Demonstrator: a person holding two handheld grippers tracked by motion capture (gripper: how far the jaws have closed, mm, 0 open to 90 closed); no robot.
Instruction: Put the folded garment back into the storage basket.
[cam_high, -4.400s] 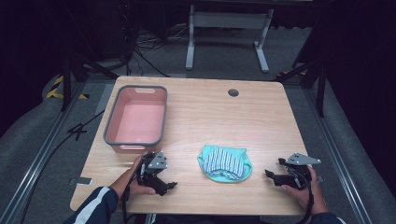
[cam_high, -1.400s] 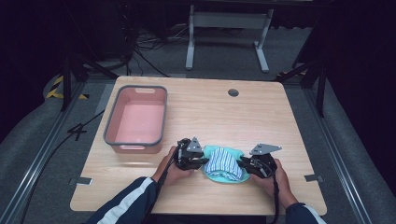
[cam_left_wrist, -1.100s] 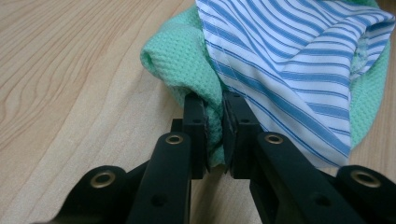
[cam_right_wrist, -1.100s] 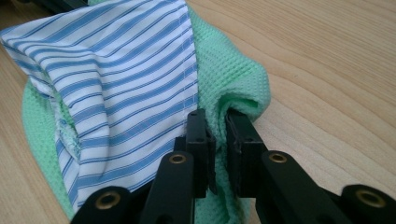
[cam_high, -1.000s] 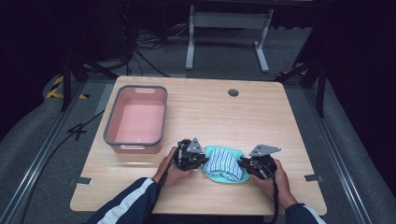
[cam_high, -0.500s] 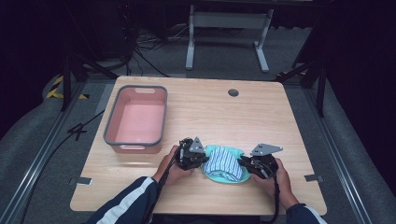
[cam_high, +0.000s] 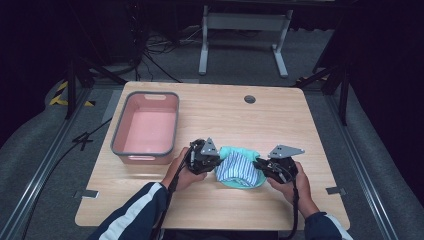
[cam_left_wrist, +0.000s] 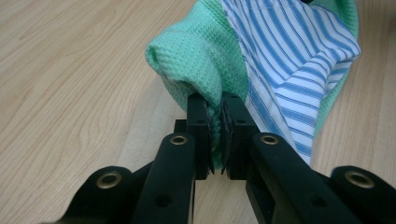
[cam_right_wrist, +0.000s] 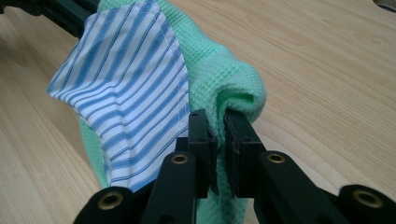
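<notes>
Both grippers had hold of the green cloth with its striped patch: the left gripper pinched one edge in its jaws, the right gripper the other. It hung between them near the desk's front; the pink tub beside it held nothing yet. Dark floor and cables surrounded the desk.
</notes>
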